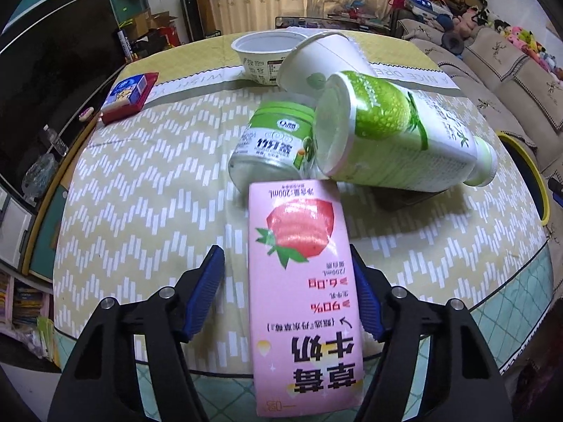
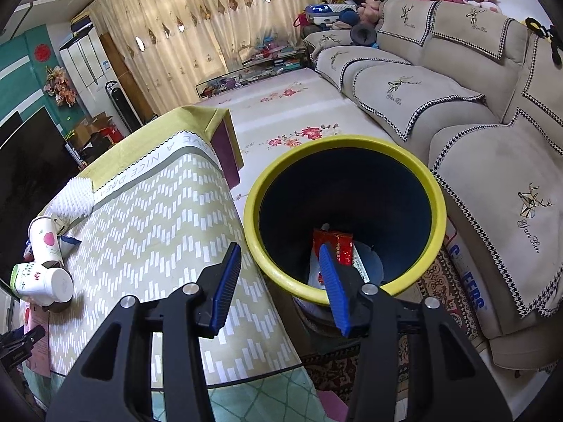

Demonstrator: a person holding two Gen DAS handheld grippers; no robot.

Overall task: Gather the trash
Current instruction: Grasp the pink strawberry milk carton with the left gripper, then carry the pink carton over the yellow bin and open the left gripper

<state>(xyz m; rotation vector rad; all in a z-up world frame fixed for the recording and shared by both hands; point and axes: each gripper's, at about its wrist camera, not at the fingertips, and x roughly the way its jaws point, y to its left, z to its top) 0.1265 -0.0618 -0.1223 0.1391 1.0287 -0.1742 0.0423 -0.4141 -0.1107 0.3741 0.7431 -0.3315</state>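
Note:
A pink strawberry milk carton (image 1: 302,281) lies flat on the patterned tablecloth (image 1: 140,193), between the fingers of my left gripper (image 1: 285,249). The right pad sits against the carton's edge, while a strip of cloth shows between the left pad and the carton, so the jaws stand open. Behind the carton lie a green-and-white bottle (image 1: 404,140), a small green-labelled jar (image 1: 278,137), a tipped white paper cup (image 1: 323,63) and a white tub (image 1: 267,52). My right gripper (image 2: 279,249) hangs open and empty over the near rim of the yellow-rimmed bin (image 2: 345,140), which holds a red wrapper (image 2: 334,242).
A red-and-blue box (image 1: 130,95) rests at the table's far left. The bin stands on the floor between the table and a beige sofa (image 2: 475,140). A dark TV screen (image 1: 52,88) stands left of the table. The bottle (image 2: 45,285) and a cup (image 2: 44,239) show at the right wrist view's left edge.

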